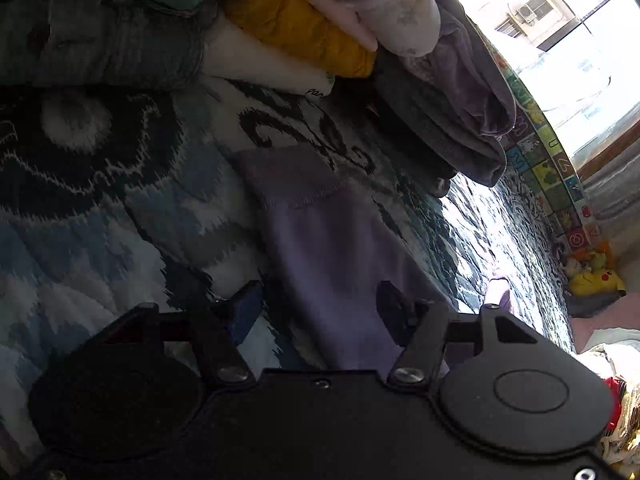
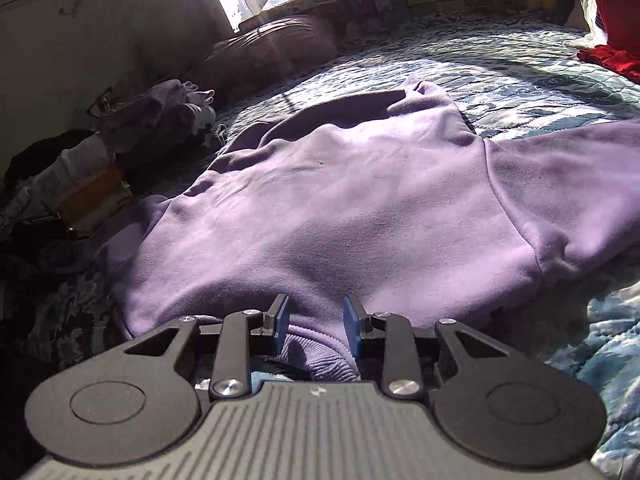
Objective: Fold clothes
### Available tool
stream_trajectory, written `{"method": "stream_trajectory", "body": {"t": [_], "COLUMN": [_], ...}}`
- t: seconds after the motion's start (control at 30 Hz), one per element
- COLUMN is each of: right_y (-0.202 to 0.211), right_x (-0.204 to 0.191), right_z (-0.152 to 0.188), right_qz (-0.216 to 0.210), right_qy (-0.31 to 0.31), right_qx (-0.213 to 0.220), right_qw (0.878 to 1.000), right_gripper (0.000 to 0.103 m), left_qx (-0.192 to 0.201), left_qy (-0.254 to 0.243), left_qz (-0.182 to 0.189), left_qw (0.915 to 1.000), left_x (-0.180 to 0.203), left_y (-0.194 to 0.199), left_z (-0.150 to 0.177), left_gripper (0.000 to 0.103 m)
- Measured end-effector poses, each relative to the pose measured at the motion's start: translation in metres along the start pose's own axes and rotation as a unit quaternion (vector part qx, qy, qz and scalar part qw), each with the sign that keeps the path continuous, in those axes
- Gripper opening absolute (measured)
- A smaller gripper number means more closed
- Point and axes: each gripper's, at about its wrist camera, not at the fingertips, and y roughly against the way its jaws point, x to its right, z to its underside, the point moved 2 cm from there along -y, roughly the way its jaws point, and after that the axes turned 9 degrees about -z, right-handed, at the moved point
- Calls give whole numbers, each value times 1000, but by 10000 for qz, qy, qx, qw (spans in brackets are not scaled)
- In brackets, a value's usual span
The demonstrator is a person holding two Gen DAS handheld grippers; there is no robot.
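Bed w/ blue-and-white patterned quilt [image 2: 520, 60], bright window [image 1: 580, 60] beyond, glare heavy. Folded stack [image 1: 280, 20] along far edge in left view: denim, white, mustard, grey.

Purple sweatshirt [image 2: 340, 200] spread flat on quilt, not yet folded. One sleeve [image 2: 580, 168] out to the side in right view. Sleeve end w/ stitched cuff [image 1: 296, 188] under left gripper's view.

Right gripper [image 2: 316, 322]: fingers apart, straddling ribbed band [image 2: 320, 356] at near edge, pads either side, not clamped. Prob. waistband, though view too close to be sure.

Left gripper [image 1: 320, 308]: fingers wide apart over sleeve cloth, grasping nothing; touching or just above, can't tell.

Stage: start of fold, approx. Next likely: pinch, then bring sleeve in.

Risks:
- Thick rib bunched between pads: could catch top layer only, so back layer lags and fold skews.
- Quilt caught along w/ fleece if pinch goes too low.
- Sleeve dragged rather than lifted: body wrinkles.
- Folded stack near: wide swing could topple it.
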Motion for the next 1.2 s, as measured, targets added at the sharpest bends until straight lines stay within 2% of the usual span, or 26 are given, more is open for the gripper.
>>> {"method": "stream_trajectory", "body": {"t": [0.07, 0.13, 0.17, 0.23, 0.3, 0.37, 0.4, 0.47, 0.53, 0.6, 0.63, 0.7, 0.77, 0.8, 0.87, 0.93, 0.97, 1.0, 1.07, 1.1, 1.13, 1.2], "right_y": [-2, -6, -11, -26, -43, -59, -66, -71, -68, -63, -61, -56, -51, -50, -61, -75, -82, -89, -104, -111, -116, -121], "right_x": [-7, -19, -30, -57, -82, -102, -108, -115, -119, -119, -118, -121, -128, -133, -147, -164, -173, -180, -190, -194, -197, -202], "right_z": [-3, -6, -8, -10, -7, -1, 4, 11, 17, 17, 16, 13, 11, 9, 3, -3, -4, -5, 2, 8, 19, 36], "right_qz": [-52, -191, -306, -570, -760, -855, -803, -694, -567, -498, -458, -422, -456, -488, -582, -678, -754, -818, -817, -761, -662, -493], "right_qy": [6, 84, 187, 562, 1015, 1424, 1536, 1753, 1983, 2045, 2063, 2144, 2297, 2376, 2535, 2664, 2677, 2700, 2785, 2902, 3130, 3529], "right_qx": [19, 68, 74, -37, -255, -517, -669, -829, -929, -1026, -1092, -1121, -1021, -965, -856, -747, -673, -607, -708, -811, -909, -1063], "right_qw": [10000, 9998, 9993, 9968, 9916, 9848, 9826, 9786, 9741, 9722, 9713, 9694, 9668, 9653, 9618, 9586, 9582, 9575, 9543, 9505, 9431, 9283], "right_gripper": [33, 33, 33, 33, 33, 32, 32, 33, 32, 32, 32, 32, 32, 32, 32, 32, 32, 32, 32, 32, 36, 37], "left_qx": [57, 114, 102, 174, 704, 1068, 1096, 1025, 829, 337, 139, 148, 247, 309, 389, 427, 347, 313, 650, 836, 914, 718], "left_qy": [153, 17, -177, -568, -1068, -1270, -1267, -1310, -1468, -1496, -1365, -875, -612, -572, -593, -689, -802, -904, -1152, -1276, -1380, -1562], "left_qz": [19, -23, -106, -134, 259, 376, 436, 350, 48, -361, -614, -362, -161, -135, -208, -321, -375, -452, -429, -390, -454, -898], "left_qw": [9999, 9999, 9997, 9981, 9914, 9854, 9849, 9854, 9857, 9875, 9886, 9954, 9977, 9978, 9973, 9962, 9955, 9944, 9903, 9875, 9852, 9810], "left_x": [-4, 2, 10, 26, 49, 60, 61, 56, 46, 25, 11, -11, -18, -19, -15, -12, -9, -6, 4, 7, 9, 4], "left_y": [-9, -15, -17, -12, 20, 48, 52, 47, 27, -8, -21, -22, -13, -11, -13, -21, -27, -29, -14, -6, -5, -19], "left_z": [-4, -6, -9, -14, -30, -45, -53, -60, -57, -48, -44, -38, -37, -37, -41, -44, -46, -47, -51, -51, -51, -49], "left_gripper": [55, 35, 1, 1, 1, 1, 1, 2, 2, 4, 7, 21, 41, 48, 48, 42, 19, 10, 8, 8, 8, 18]}}
